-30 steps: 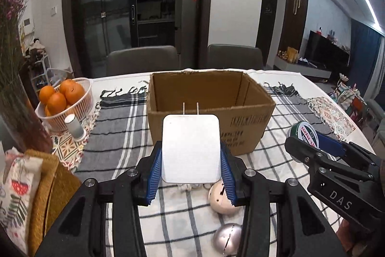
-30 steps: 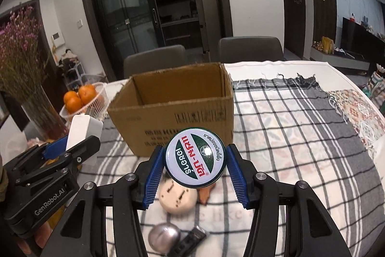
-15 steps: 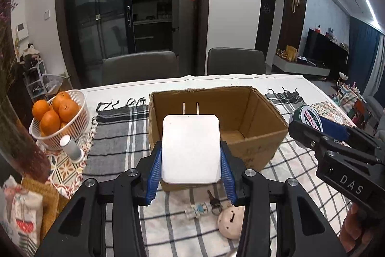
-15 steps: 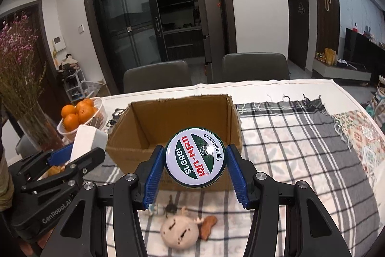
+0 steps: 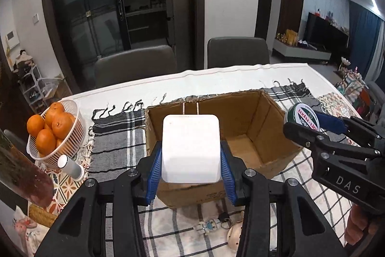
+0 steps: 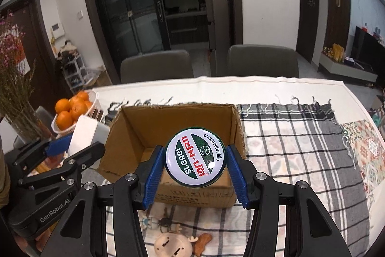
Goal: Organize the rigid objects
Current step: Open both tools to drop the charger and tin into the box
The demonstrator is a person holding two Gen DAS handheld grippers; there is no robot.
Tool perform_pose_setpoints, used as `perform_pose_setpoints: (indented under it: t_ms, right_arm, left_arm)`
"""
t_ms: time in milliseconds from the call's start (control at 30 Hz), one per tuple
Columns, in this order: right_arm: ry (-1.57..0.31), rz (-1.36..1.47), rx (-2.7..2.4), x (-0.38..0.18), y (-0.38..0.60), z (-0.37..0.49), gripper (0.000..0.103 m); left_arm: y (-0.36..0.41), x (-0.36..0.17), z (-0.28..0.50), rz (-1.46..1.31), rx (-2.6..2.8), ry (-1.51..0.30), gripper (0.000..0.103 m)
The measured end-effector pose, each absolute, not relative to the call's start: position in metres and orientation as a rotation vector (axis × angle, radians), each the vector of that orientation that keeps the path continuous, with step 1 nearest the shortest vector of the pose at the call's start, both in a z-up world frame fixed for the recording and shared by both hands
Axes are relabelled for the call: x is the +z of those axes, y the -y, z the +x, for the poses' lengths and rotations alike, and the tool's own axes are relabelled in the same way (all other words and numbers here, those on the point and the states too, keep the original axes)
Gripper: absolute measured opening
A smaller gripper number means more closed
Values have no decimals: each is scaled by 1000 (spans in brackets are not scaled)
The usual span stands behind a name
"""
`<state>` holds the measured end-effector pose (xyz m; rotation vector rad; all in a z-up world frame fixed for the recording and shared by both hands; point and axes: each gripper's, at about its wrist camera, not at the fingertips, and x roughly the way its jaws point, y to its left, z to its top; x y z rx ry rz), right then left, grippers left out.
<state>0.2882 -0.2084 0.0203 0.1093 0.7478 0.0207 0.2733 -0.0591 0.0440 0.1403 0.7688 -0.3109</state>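
Note:
My left gripper [image 5: 191, 155] is shut on a white plug-in charger [image 5: 191, 148] with two prongs, held above the near wall of an open cardboard box [image 5: 264, 112]. My right gripper [image 6: 195, 160] is shut on a round green-and-white tin [image 6: 195, 158], held above the box's [image 6: 173, 119] near wall. The box looks empty inside. The right gripper and tin [image 5: 303, 117] also show at the right of the left wrist view. The left gripper and charger [image 6: 85, 136] show at the left of the right wrist view.
On the checked cloth [image 6: 288, 136] before the box lie a small figurine keychain [image 5: 208, 225] and a round beige piece [image 6: 173, 245]. A white basket of oranges [image 5: 51, 129] and a small white cylinder [image 5: 71, 166] stand left. Two chairs stand behind the table.
Both grippers have risen and moved forward towards the box with their loads, so the box's inside now shows. The small items on the cloth have slid lower in view.

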Motion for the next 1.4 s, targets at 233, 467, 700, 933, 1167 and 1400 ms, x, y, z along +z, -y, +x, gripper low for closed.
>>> perform_pose_setpoints:
  t_ms: [233,467,700,933,1167,1400]
  right_arm:
    - [-885,142,39,3,217,324,53]
    - [-977,139,30,-17,222,349,53]
    - [-1035,140,24,-31,225,360,53]
    - [-1034,156,26,-30,226,356,54]
    - [-957,145,17,-6,218,335,55]
    - [-884,164,14,13,211,301,55]
  left_arm:
    - [65,30,308,157,-311,-888,44]
    - [70,7,332,175,-293,-997,44]
    - [71,-2,337,186,-269,-1020,45]
    - [67,12,327,183,-251,-972,45]
    - [56,31,302,148,-226,-909,45]
    - [42,51,264,134,-179,-821,46]
